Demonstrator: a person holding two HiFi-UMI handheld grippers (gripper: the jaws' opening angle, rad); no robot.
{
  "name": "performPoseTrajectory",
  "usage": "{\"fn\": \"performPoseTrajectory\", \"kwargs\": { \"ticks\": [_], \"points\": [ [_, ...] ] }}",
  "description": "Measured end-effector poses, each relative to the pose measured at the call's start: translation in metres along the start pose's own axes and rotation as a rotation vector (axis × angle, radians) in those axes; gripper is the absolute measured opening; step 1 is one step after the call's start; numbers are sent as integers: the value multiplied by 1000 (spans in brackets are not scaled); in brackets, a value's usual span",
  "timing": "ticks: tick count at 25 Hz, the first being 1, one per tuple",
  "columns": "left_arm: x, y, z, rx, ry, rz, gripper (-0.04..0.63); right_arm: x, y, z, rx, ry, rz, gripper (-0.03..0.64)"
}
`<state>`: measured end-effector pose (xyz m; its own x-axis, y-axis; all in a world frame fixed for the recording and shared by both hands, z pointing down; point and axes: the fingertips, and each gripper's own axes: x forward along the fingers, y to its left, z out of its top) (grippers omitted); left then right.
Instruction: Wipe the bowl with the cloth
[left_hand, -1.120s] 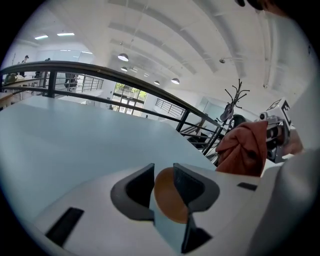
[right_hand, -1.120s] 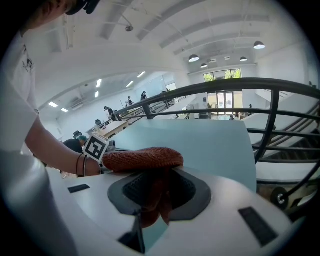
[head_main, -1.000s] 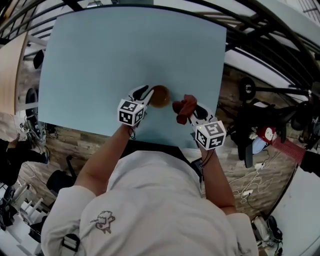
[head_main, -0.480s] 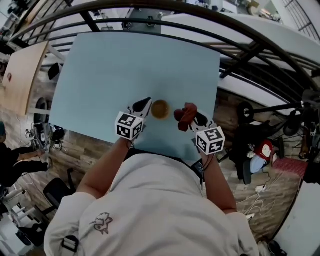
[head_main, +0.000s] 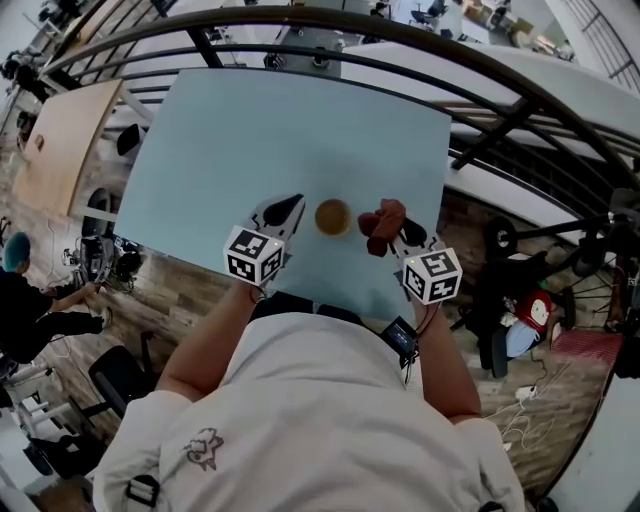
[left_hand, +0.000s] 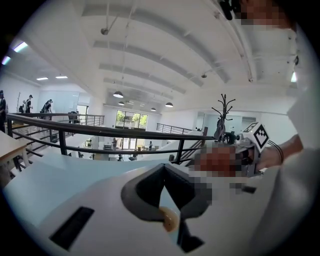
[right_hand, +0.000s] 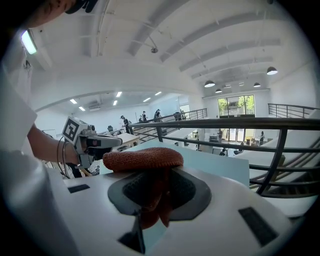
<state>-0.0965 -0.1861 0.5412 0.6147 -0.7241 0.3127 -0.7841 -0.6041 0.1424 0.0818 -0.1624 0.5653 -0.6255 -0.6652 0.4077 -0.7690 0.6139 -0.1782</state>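
The left tongs are hanging just left of the bowl. A second ago they were reaching onto its rim. Now their jaws are resting together with nothing between them, and a strip of bare desk is showing between them and the bowl. The bowl is standing alone on the desk, between the two tools. Just right of the bowl, the right tongs are staying clamped on the rust-red cloth, which is bulging over the jaws and hanging beneath them, apart from the bowl. Both tools are being held up off the desk. Judging from this, the steadying hold on the bowl is being given up, so the wiping is probably ending or pausing.
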Motion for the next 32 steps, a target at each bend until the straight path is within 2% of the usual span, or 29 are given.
{"fn": "performPoseTrajectory", "kwargs": {
  "ticks": [8, 13, 16, 23, 28, 32],
  "points": [
    [-42, 6, 25, 21, -36, -62, 12, -8, 30, 13, -9, -40, -48, 92],
    [-89, 3, 33, 51, -57, -125, 12, -25, 75, 18, 0, -70, -103, 92],
    [-119, 7, 31, 69, -66, -154, 12, -30, 108, 18, 7, -89, -132, 92],
    [-175, 0, 9, 54, -63, -235, 12, -54, 180, 6, 7, -110, -197, 92],
    [-200, -19, 3, 40, -67, -272, 14, -76, 210, -1, -2, -110, -211, 92],
    [-215, -32, 4, 39, -85, -269, 12, -92, 220, 0, -27, -122, -200, 92]
  ]
}}
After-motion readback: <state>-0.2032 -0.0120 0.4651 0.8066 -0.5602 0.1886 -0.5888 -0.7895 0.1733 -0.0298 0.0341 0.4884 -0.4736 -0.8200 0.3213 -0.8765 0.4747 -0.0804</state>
